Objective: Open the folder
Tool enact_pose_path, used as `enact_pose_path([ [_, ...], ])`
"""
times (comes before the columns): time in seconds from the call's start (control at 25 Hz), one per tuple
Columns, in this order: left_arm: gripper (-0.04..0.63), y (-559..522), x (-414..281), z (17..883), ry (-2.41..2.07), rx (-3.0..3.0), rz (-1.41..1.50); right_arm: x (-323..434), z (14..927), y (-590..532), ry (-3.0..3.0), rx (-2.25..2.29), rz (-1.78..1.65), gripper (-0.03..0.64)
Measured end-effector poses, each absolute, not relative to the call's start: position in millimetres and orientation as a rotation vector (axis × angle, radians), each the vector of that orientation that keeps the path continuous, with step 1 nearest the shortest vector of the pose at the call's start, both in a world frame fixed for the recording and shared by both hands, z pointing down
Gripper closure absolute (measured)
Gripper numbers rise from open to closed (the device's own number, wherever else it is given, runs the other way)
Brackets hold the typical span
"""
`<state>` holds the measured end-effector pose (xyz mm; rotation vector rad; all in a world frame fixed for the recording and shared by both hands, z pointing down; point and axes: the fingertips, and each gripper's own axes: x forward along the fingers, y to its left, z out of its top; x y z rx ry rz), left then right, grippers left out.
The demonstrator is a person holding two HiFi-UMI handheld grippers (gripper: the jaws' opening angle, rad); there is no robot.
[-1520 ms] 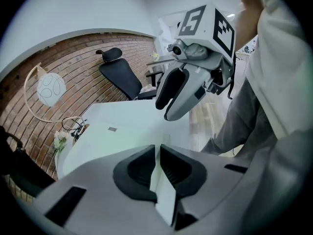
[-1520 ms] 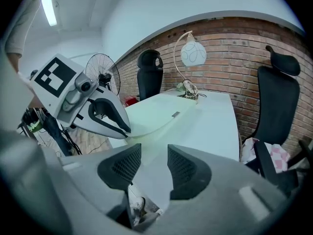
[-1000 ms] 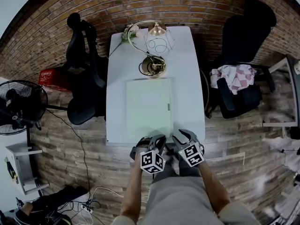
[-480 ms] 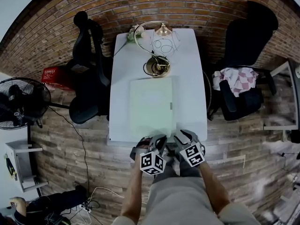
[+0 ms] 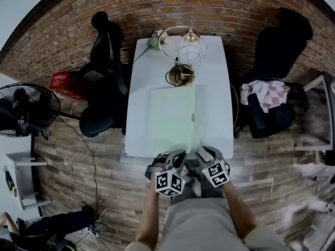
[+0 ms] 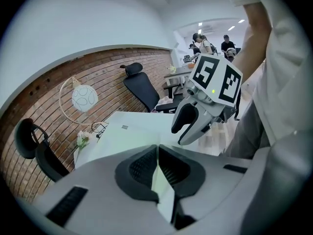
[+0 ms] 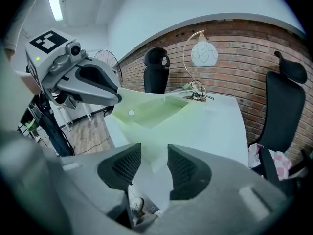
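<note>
both forearms [image 5: 149, 213] reach forward side by side, grippers tipped downward. the left gripper [image 6: 157, 163] has its jaws pinched together on the folder cover [image 7: 146, 112]; the right gripper [image 7: 154, 166] has its jaws apart, gripping nothing.

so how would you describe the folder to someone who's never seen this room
Find the white table set end-on against the brick wall, with a gold lamp at its far end. The folder lies just in front of the lamp. It is the only pale green thing there: a thin rectangle, its near corner pinched in the left gripper.
</note>
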<state>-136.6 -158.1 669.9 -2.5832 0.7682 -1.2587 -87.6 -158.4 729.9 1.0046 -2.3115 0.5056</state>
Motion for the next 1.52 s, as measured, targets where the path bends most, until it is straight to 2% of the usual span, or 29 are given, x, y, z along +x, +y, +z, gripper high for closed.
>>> enact_pose_path([
  [1.52,0.591,-165.3,-199.2,614.0,1.310,-2.678,-0.925,-100.3,706.3,-146.6,-2.359,0.977,0.436,0.446],
])
